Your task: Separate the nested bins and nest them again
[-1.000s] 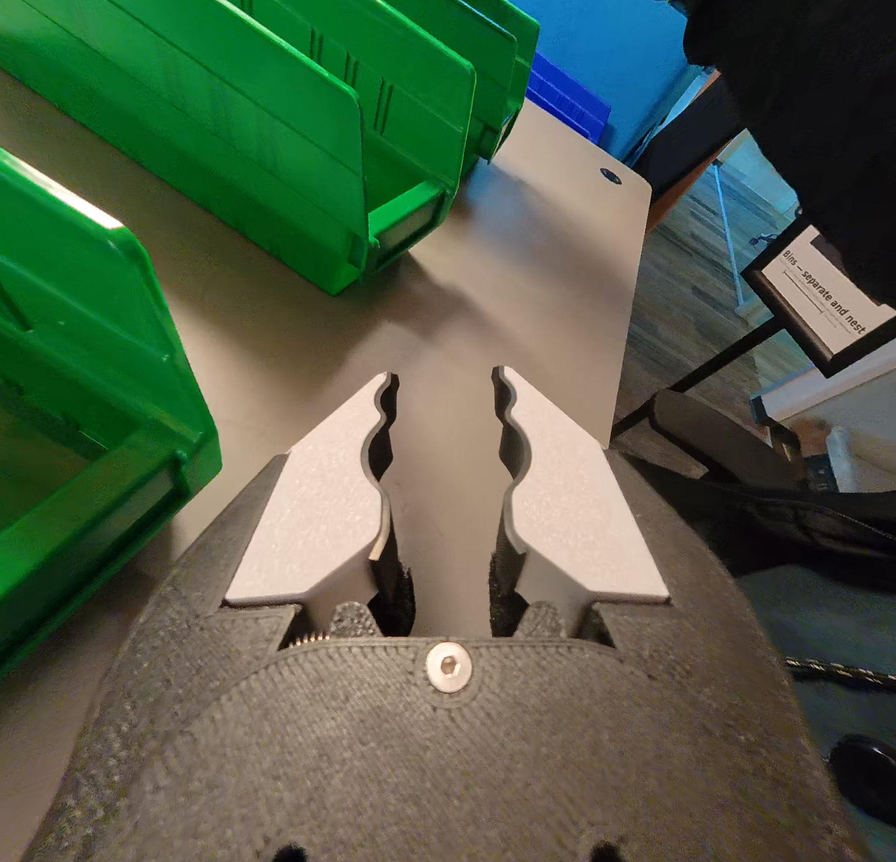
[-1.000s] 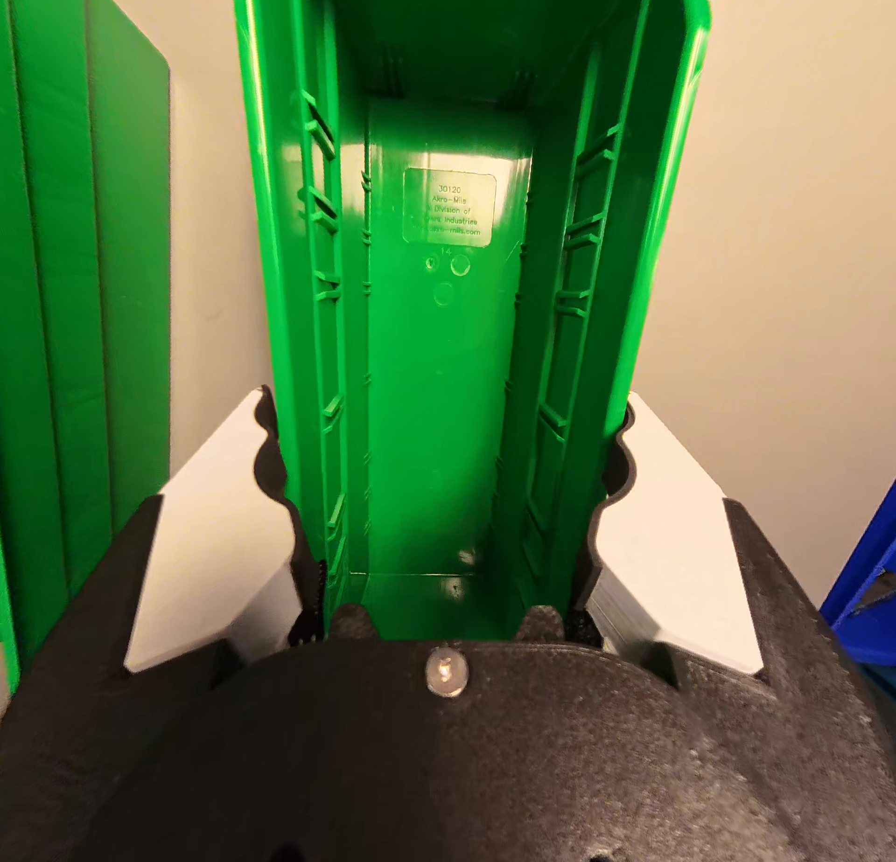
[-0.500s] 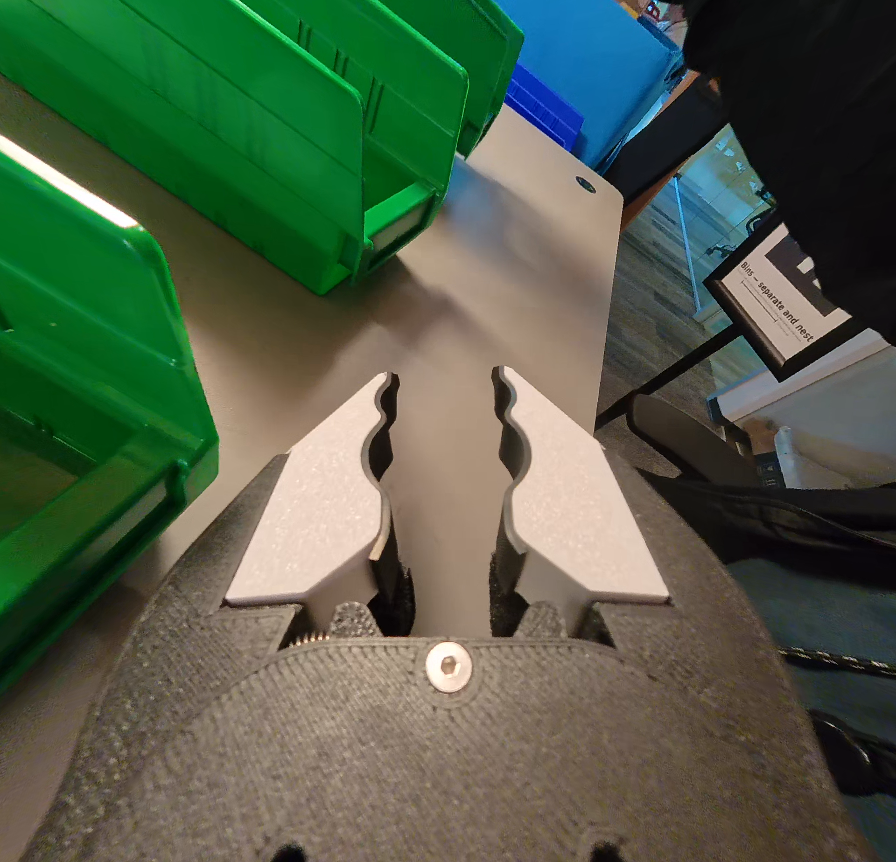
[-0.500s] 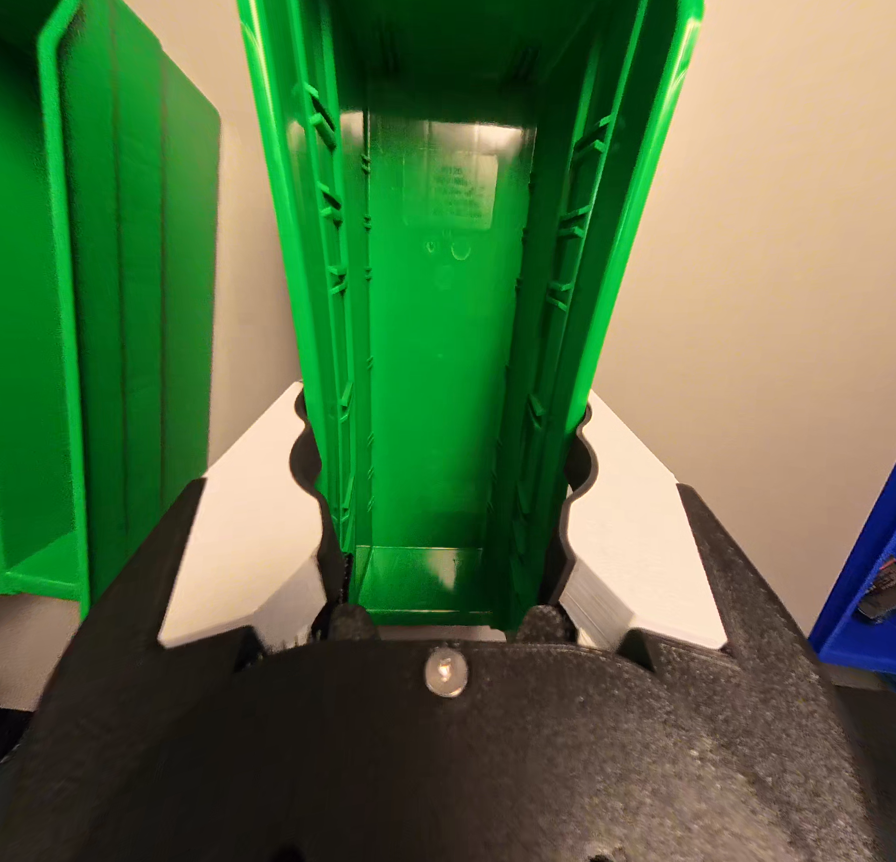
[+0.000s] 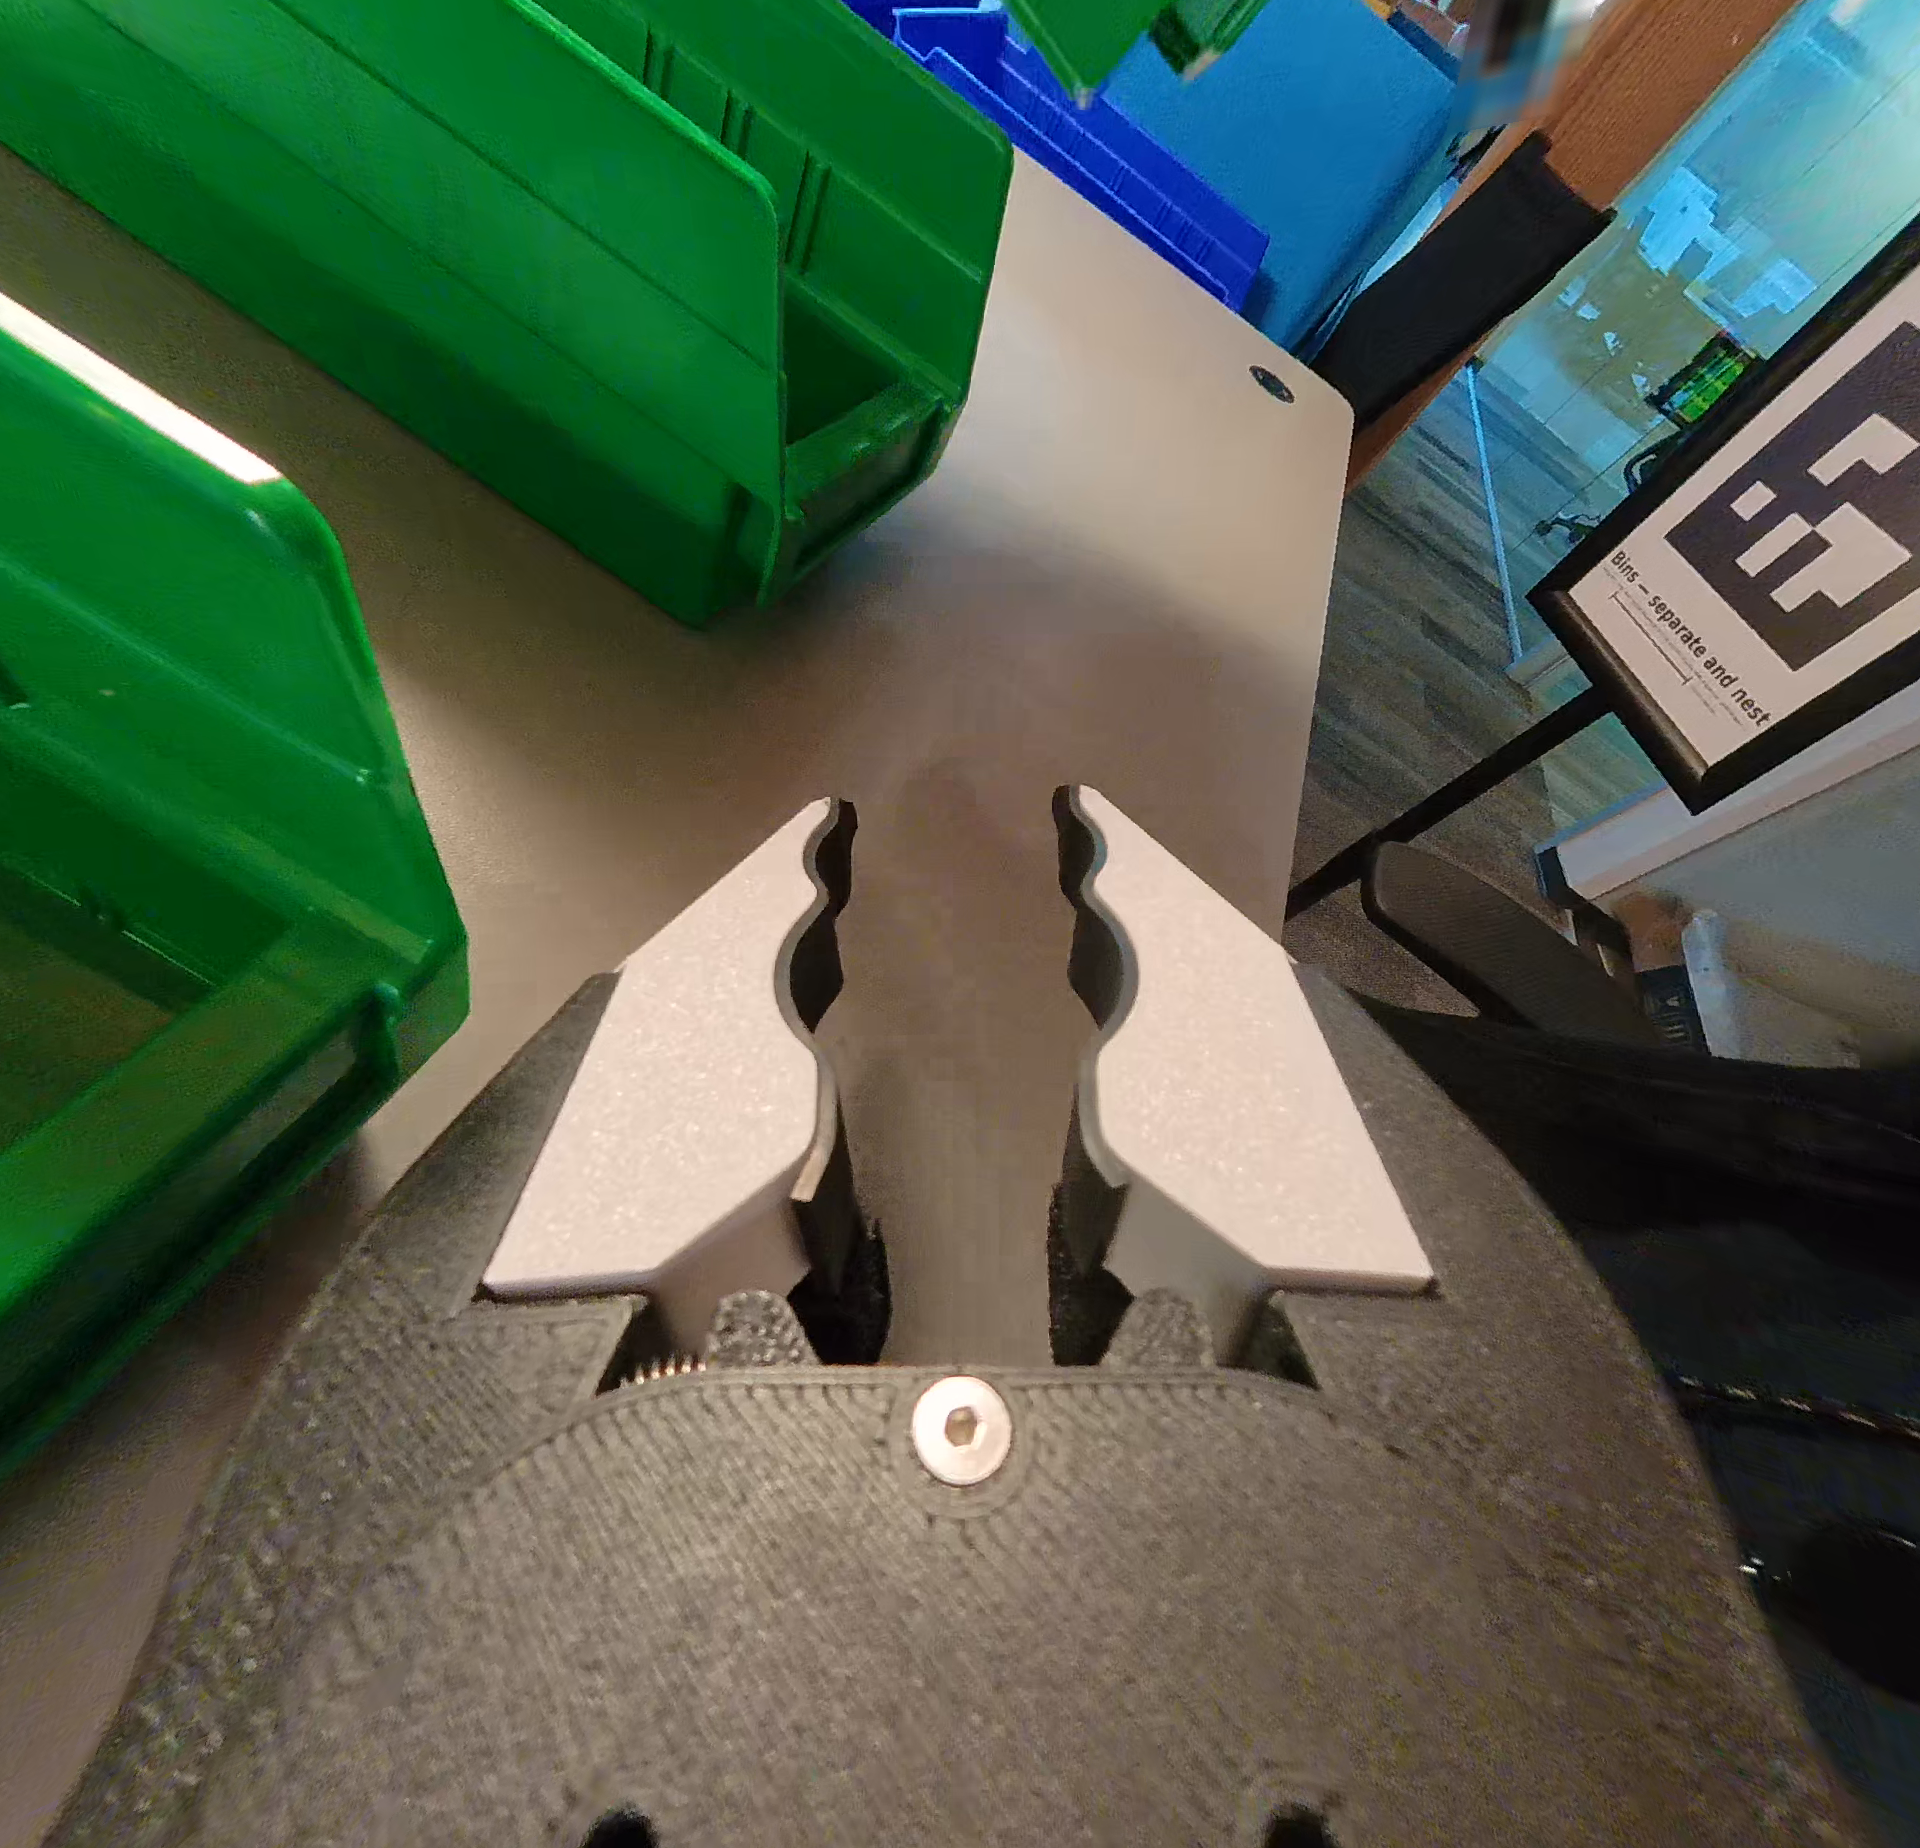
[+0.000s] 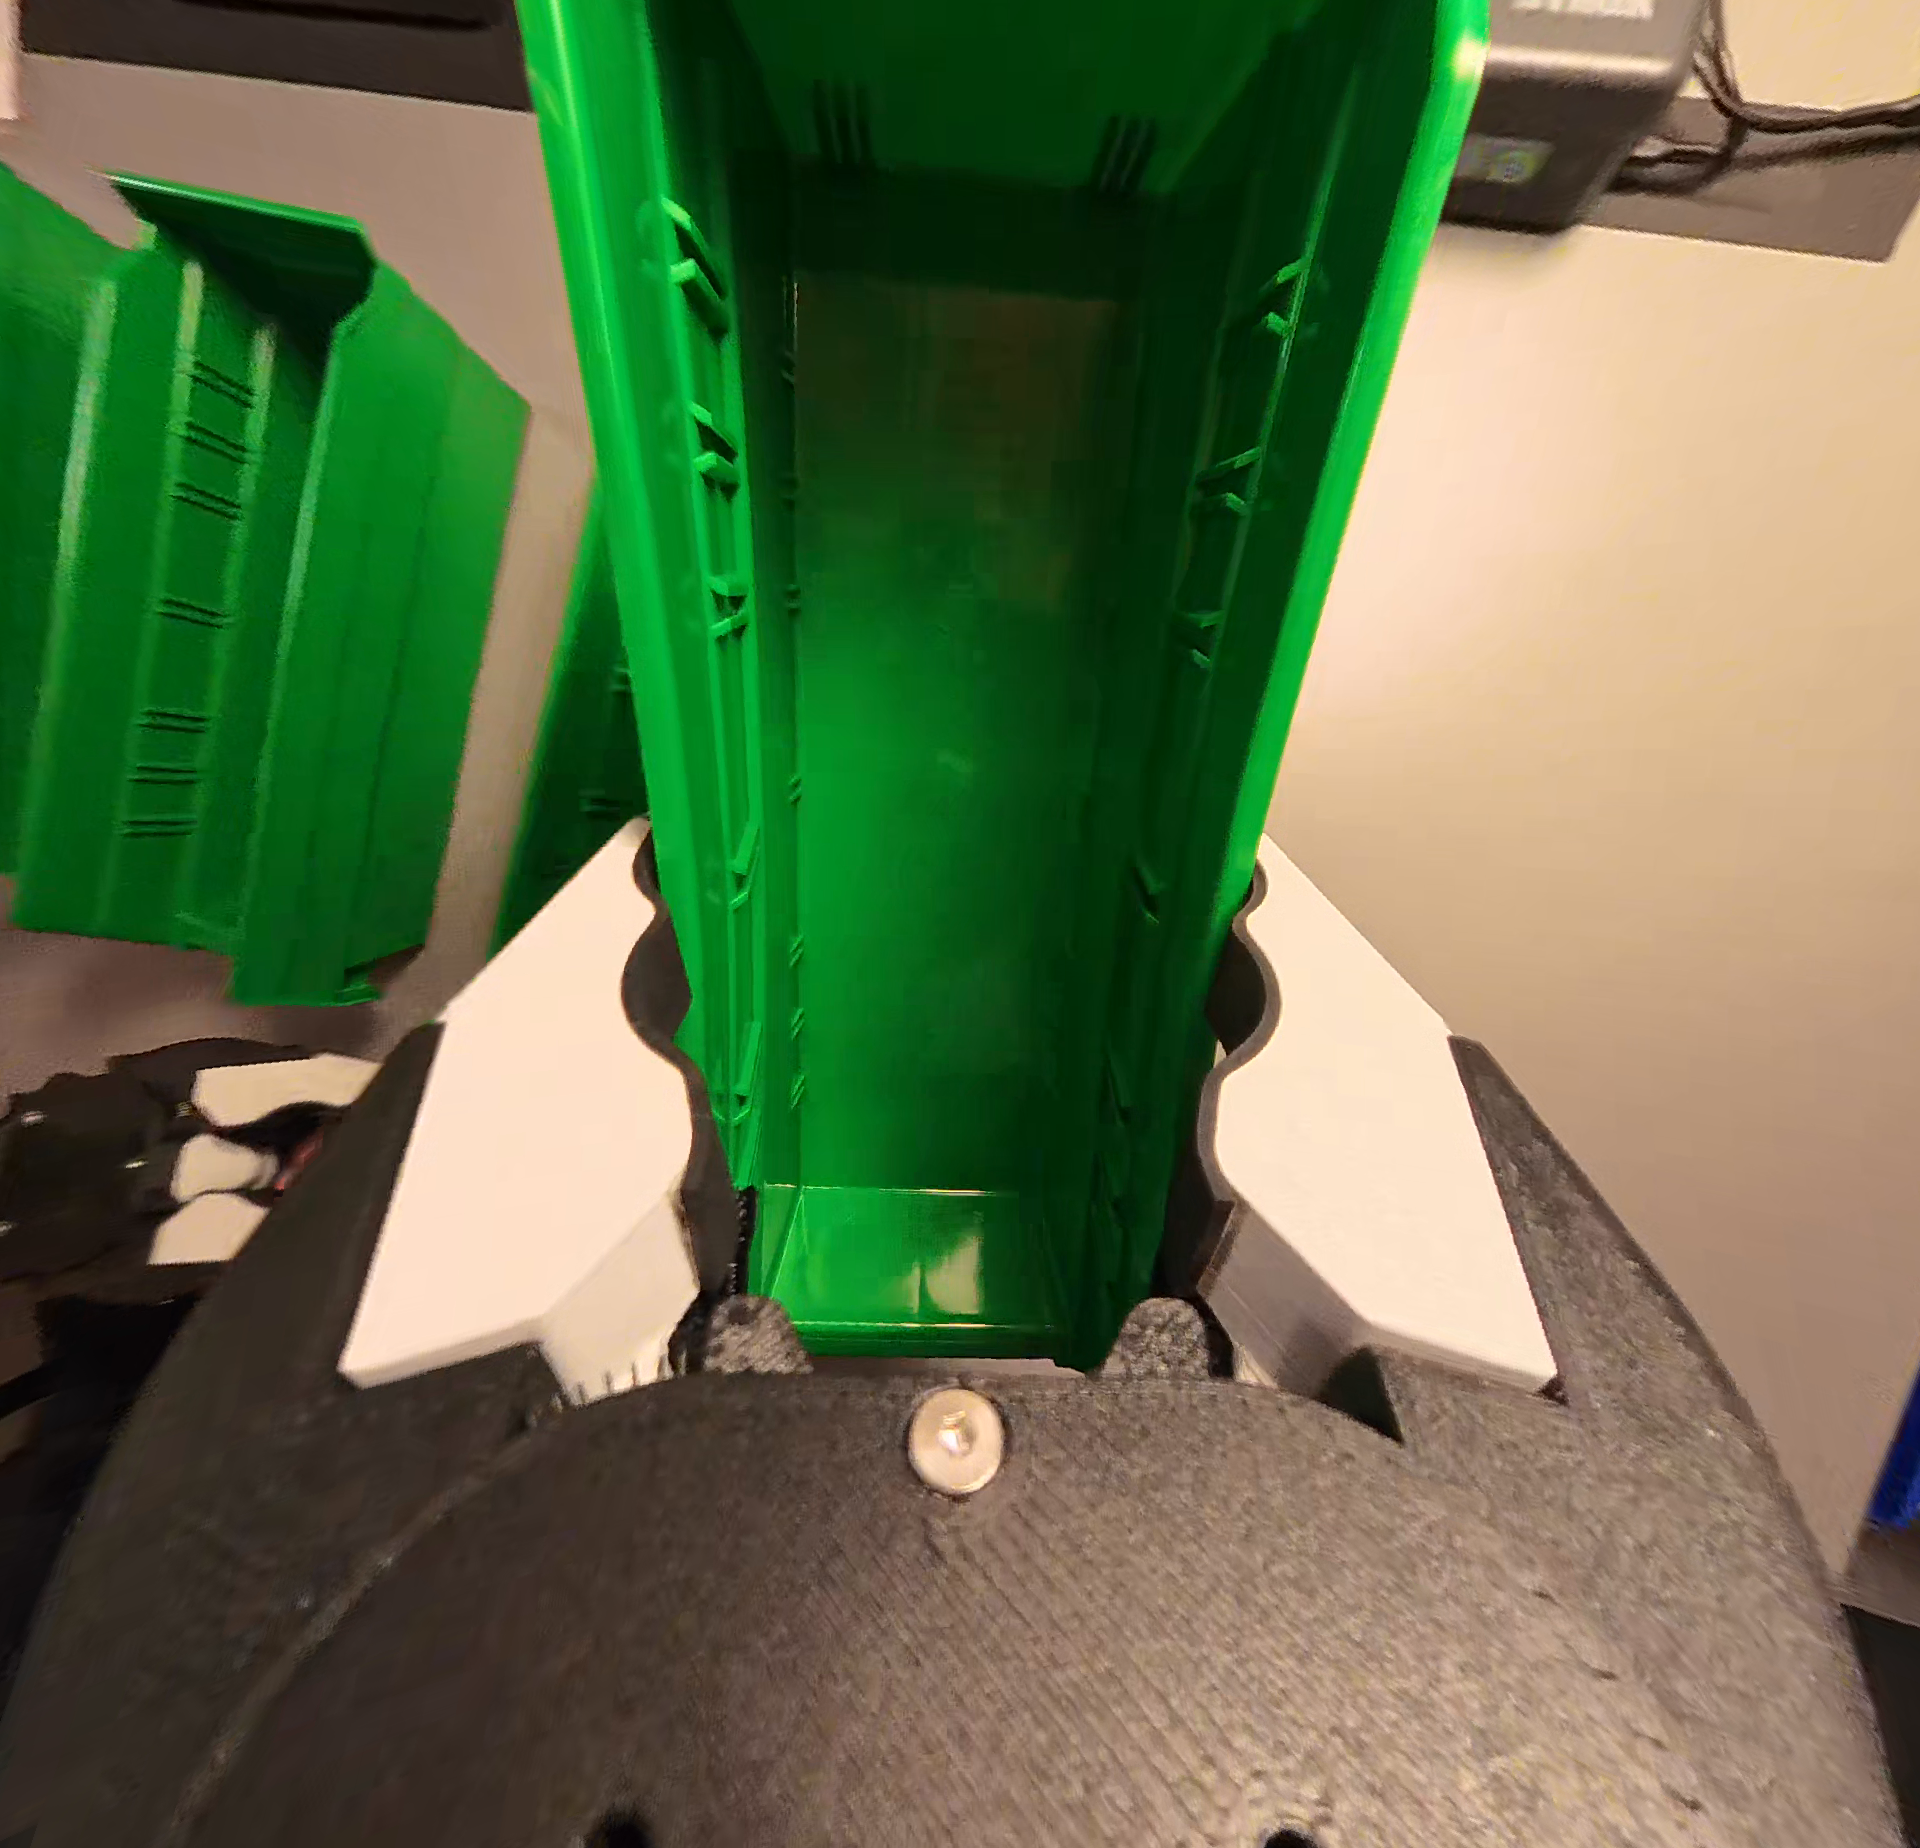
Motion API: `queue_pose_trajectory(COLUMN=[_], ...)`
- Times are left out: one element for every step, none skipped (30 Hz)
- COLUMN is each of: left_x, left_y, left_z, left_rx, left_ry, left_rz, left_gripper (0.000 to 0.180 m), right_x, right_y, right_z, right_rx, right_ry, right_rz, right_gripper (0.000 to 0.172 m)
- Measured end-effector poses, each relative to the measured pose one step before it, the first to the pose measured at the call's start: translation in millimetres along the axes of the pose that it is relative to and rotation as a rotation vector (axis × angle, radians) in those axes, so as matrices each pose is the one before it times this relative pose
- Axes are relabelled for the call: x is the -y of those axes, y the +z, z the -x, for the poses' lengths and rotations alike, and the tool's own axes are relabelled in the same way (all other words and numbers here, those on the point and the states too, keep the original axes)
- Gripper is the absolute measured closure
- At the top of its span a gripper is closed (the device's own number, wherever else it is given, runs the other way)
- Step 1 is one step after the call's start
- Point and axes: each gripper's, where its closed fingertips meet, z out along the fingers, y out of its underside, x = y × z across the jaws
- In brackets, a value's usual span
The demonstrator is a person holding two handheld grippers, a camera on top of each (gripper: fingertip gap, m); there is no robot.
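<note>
Right tool (image 6: 951,863) is clamped across the width of a green bin (image 6: 935,655); I can see both pads bearing on its outer side walls, and the bin is up off the counter (image 6: 1558,655), open side toward my camera. From the left wrist view its end shows hanging in the air at the top of the frame (image 5: 1101,1), over the far corner of the counter (image 5: 1091,551).

Left tool (image 5: 954,811) sits low over the counter with its fingers apart and nothing between them, only bare surface.

Three more green bins are down there: one just to the left of my left tool (image 5: 187,811), and two lying side by side farther out (image 5: 468,240). Blue bins (image 5: 1091,167) lie past the counter's far edge, and a framed sign on a stand (image 5: 1766,572) is off to the right.

My read: this is the carry stage, with one bin lifted free and on its way either to be set down or dropped back into another.

To do it well, I'd keep the squeeze steady; these walls taper and look slick, so the bin could slide out of the pads if I tilt it. I'd level it, line its long axis up with the receiving bin, and lower it straight. The empty left tool could steady the lower bin's rim so it doesn't skate.
</note>
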Motion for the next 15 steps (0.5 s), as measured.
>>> queue_pose_trajectory(left_x=[-0.14, -0.41, -0.44, -0.46, -0.54, -0.38, -0.21, -0.10, -0.05, -0.30, -0.28, -0.15, 0.16, 0.18, 0.17], left_y=[0.11, 0.13, 0.25, 0.38, 0.23, 0.12, 0.01, 0.03, 0.13, 0.10, 0.18, 0.08, -0.14, -0.24, -0.28], left_z=[0.14, 0.34, 0.11, 0.12, 0.24, 0.37, 0.29, 0.25, 0.13, 0.15, -0.04, 0.00, 0.00, -0.02, 0.05], left_rx=[0.0019, 0.0026, 0.0022, 0.0022, 0.0036, 0.0051, 0.0051, 0.0043, 0.0027, 0.0013, 0.0003, 0.0000, 0.0003, 0.0006, 0.0005], left_ry=[-0.0004, -0.0002, 0.0004, 0.0008, 0.0010, 0.0016, 0.0023, 0.0021, 0.0011, 0.0003, -0.0001, -0.0004, -0.0002, 0.0002, 0.0001], left_rz=[0.0013, 0.0021, 0.0029, 0.0036, 0.0033, 0.0019, 0.0005, 0.0000, 0.0007, 0.0019, 0.0020, 0.0008, -0.0012, -0.0022, -0.0018], left_gripper=[0.141, 0.141, 0.141, 0.141, 0.141, 0.141, 0.141, 0.141, 0.141, 0.141, 0.142, 0.142, 0.142, 0.142, 0.142], right_x=[1.55, 1.19, 1.31, 1.29, 1.35, 1.63, 1.52, 1.51, 1.14, 1.05, 0.57, -0.05, -0.81, -0.60, -0.59], right_y=[-0.84, 1.07, 2.19, 2.70, 2.41, 1.77, 1.80, 2.11, 2.47, 2.78, 3.23, 3.85, 4.12, 3.99, 3.85], right_z=[12.10, 11.70, 10.48, 9.49, 8.63, 7.82, 7.33, 6.73, 5.90, 4.72, 3.75, 2.82, 1.13, -1.33, -3.01], right_rx=[0.0238, 0.0260, 0.0244, 0.0199, 0.0123, 0.0073, 0.0071, 0.0072, 0.0054, 0.0019, -0.0001, 0.0021, 0.0006, -0.0087, -0.0190], right_ry=[0.0021, 0.0070, 0.0143, 0.0125, 0.0056, 0.0016, 0.0030, 0.0074, 0.0078, 0.0086, 0.0091, 0.0105, 0.0139, 0.0148, 0.0110], right_rz=[-0.0024, 0.0013, 0.0031, 0.0050, 0.0051, 0.0043, 0.0041, 0.0033, 0.0026, 0.0013, 0.0018, 0.0030, 0.0055, 0.0048, 0.0040], right_gripper=[0.067, 0.067, 0.067, 0.067, 0.067, 0.067, 0.067, 0.067, 0.067, 0.067, 0.067, 0.066, 0.066, 0.066, 0.066])
